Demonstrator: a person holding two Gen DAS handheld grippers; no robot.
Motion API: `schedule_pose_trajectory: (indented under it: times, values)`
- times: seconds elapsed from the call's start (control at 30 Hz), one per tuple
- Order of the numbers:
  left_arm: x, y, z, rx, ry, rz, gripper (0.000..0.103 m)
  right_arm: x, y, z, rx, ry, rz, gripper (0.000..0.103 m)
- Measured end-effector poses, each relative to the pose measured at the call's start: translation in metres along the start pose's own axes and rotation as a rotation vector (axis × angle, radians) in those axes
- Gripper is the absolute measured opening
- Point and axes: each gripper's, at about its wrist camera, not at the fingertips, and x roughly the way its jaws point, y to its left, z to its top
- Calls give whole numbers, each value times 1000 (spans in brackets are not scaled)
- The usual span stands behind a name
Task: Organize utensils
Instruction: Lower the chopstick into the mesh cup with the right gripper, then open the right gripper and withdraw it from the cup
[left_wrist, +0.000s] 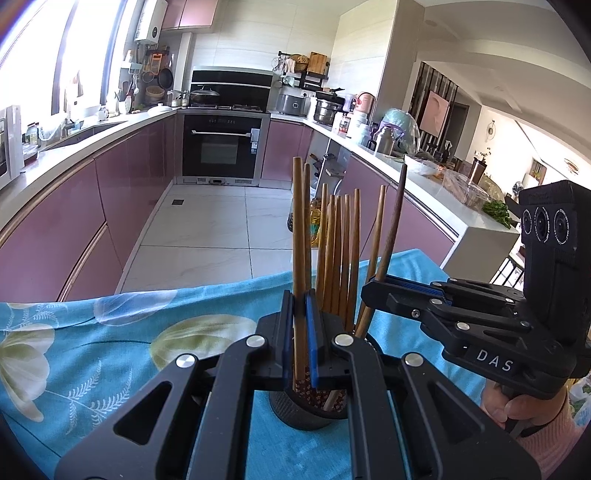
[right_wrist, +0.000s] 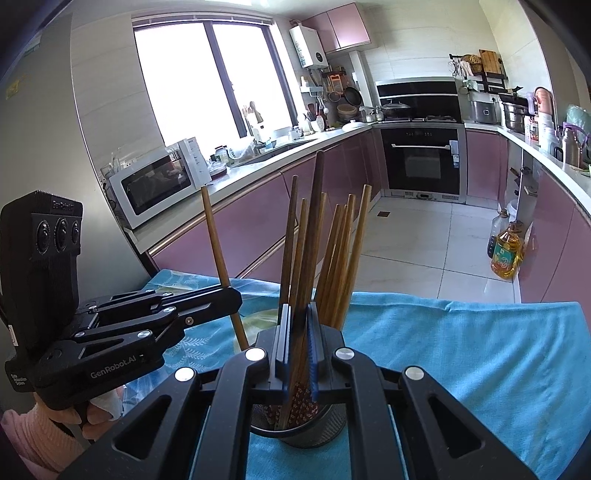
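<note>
The left gripper (left_wrist: 300, 332) clamps a light chopstick (left_wrist: 298, 236); the right gripper (right_wrist: 298, 347) clamps a dark chopstick (right_wrist: 312, 236), both above the holder (right_wrist: 299, 424).

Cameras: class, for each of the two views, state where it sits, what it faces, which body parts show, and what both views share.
Left wrist: on the left claw, facing the oven; right claw and a hand show.
Right wrist: on the right claw, facing window and oven; left claw and a hand show.
Shared: chopsticks in the holder on blue cloth.
</note>
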Motion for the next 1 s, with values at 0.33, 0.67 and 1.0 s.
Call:
schedule_pose_trajectory:
  times: [0.33, 0.67, 1.0]
  values:
    - [11, 4, 2, -19, 20, 10, 8, 6, -5, 2, 22, 6, -17, 7]
    - [14, 9, -5, -23, 36, 6, 8, 7, -8, 2, 29, 5, -25, 8]
    - [7, 11, -17, -39, 27, 1, 9, 6, -3, -1, 12, -4, -24, 9]
